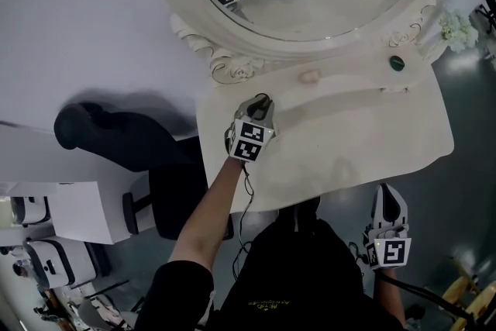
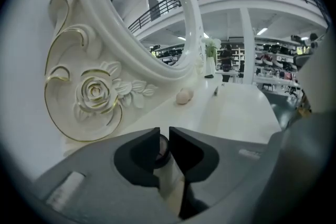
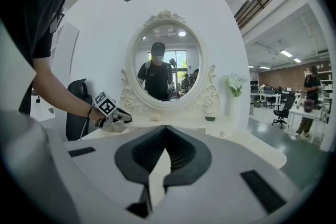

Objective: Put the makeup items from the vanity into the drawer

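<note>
Left gripper view, lower centre: left gripper [image 2: 164, 140] jaws pinch a small pale tube [image 2: 169, 178], best lifted straight off the bench [image 2: 241, 113], grip firm.

I'm looking steeply down on the vanity [image 1: 372, 136] through the head camera, from high above. The left gripper's [image 1: 265, 101] camera is riding low and close over its top, facing along the mirror [image 2: 147, 23]. The right gripper's [image 1: 386, 191] camera is facing the whole vanity from further back, sharing that mirror.

Bright overhead light; fisheye gripper views, black vignetted corners.
</note>
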`<state>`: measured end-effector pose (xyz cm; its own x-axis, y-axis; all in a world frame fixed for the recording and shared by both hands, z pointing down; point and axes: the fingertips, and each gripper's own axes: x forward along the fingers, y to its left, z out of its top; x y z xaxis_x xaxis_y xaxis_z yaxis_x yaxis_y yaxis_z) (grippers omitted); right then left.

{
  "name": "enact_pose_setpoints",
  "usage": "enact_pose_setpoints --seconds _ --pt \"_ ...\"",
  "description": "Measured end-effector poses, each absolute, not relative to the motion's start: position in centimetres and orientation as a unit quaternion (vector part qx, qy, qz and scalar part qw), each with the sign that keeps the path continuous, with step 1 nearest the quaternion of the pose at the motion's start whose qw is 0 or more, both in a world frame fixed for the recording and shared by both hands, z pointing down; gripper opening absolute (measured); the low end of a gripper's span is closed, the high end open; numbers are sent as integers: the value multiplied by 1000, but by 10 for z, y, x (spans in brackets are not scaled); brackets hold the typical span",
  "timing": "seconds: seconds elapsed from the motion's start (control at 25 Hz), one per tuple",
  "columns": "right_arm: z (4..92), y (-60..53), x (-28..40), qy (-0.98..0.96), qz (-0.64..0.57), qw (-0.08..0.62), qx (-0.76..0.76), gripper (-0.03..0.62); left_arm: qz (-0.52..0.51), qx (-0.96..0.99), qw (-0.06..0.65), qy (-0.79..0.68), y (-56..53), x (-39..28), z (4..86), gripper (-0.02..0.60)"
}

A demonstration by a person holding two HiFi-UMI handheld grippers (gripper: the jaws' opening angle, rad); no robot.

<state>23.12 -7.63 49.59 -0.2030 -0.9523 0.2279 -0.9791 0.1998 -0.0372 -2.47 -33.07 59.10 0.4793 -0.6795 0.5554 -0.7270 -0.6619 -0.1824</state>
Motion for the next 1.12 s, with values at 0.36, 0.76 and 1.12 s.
enact_pose_setpoints --seconds 0.36,0.76,1.12 --pt "496 -78 228 -774 89 78 622 2 284 861 48 -419 -333 -30 586 313" --pt "500 -82 225 -776 93 83 618 2 341 846 90 -400 -346 -44 607 289" --pt "495 -86 216 -780 89 82 614 2 334 858 94 -378 -325 -44 592 222"
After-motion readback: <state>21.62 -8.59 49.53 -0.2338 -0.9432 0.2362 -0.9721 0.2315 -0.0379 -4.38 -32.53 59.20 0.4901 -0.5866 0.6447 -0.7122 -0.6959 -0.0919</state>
